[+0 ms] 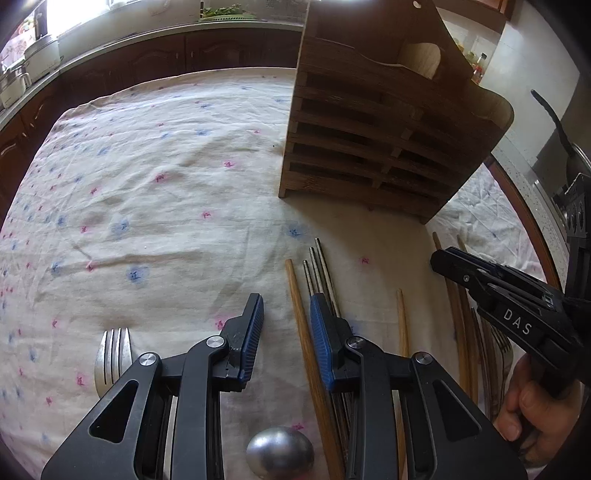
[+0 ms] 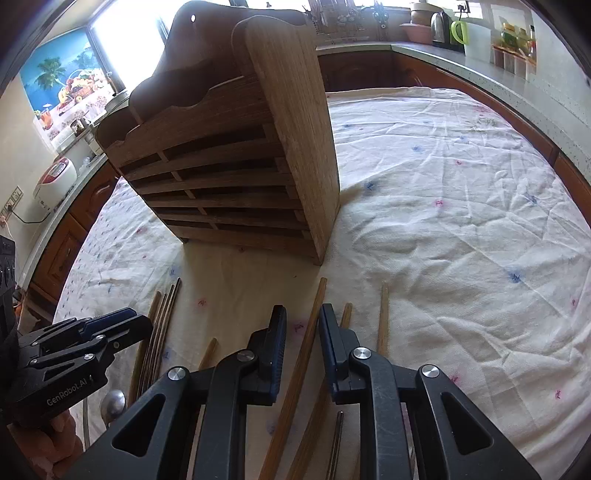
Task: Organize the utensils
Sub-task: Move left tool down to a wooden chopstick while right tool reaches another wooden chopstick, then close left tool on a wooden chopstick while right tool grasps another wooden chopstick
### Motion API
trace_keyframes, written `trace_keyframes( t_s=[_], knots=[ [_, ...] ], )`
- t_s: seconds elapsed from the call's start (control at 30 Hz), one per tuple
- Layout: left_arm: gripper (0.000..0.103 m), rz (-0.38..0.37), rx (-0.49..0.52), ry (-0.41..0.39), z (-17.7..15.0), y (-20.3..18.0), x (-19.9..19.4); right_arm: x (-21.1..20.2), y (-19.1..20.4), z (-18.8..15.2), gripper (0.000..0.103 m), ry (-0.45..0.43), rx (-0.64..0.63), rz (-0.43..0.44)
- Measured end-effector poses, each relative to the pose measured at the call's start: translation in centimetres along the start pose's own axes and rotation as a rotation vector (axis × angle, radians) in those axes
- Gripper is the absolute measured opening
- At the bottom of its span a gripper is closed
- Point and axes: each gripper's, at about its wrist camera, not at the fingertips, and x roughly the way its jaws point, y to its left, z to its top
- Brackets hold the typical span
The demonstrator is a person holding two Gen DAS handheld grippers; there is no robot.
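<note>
A wooden utensil rack [image 1: 369, 147] stands on the floral tablecloth; it also shows in the right wrist view [image 2: 236, 166]. My left gripper [image 1: 286, 317] is open and empty above a wooden chopstick [image 1: 299, 306] and metal chopsticks [image 1: 321, 269]. A fork [image 1: 112, 354] lies to its left and a metal spoon bowl [image 1: 279, 458] below it. My right gripper [image 2: 302, 332] is open, its fingers on either side of a wooden chopstick [image 2: 314, 317] on the cloth. More wooden chopsticks [image 2: 384, 317] lie beside it. The right gripper's body [image 1: 509, 314] shows in the left wrist view.
The tablecloth [image 2: 461, 221] covers a round table. Kitchen counters with cabinets [image 1: 147, 59] ring it, bearing a rice cooker [image 2: 55, 181], a kettle [image 2: 439, 24] and jars. A pan handle [image 1: 554, 122] rises at the right.
</note>
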Motion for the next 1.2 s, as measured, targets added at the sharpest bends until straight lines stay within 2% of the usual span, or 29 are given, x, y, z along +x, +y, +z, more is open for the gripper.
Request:
trace_keyframes(
  t_s=[0.13, 0.23, 0.37, 0.53, 0.7, 1.0, 1.2],
  knots=[
    [0.023, 0.008, 0.039, 0.005, 0.3, -0.5, 0.2, 0.0, 0.0, 0.0, 0.014, 0.000, -0.005, -0.003],
    [0.007, -0.007, 0.051, 0.007, 0.5, -0.9, 0.4, 0.5, 0.5, 0.1, 0.009, -0.001, -0.012, -0.014],
    [0.007, 0.014, 0.082, -0.004, 0.4, -1.5, 0.4, 0.3, 0.3, 0.0, 0.007, -0.003, 0.002, 0.002],
    [0.006, -0.008, 0.043, -0.009, -0.3, -0.6, -0.9, -1.7, 0.2, -0.6, 0.006, -0.037, 0.031, 0.064],
    [0.005, -0.041, 0.028, -0.066, -1.0, -0.1, -4.3, -5.5, 0.6, -0.8, 0.005, -0.098, 0.040, 0.115],
    [0.005, -0.120, -0.010, -0.218, -2.5, 0.6, -13.0, -13.1, 2.0, -1.3, 0.005, -0.226, 0.020, 0.171],
    [0.004, -0.147, -0.023, -0.334, -3.8, 0.8, -18.7, -17.3, 2.8, -1.5, 0.005, -0.310, 0.004, 0.193]
  ],
)
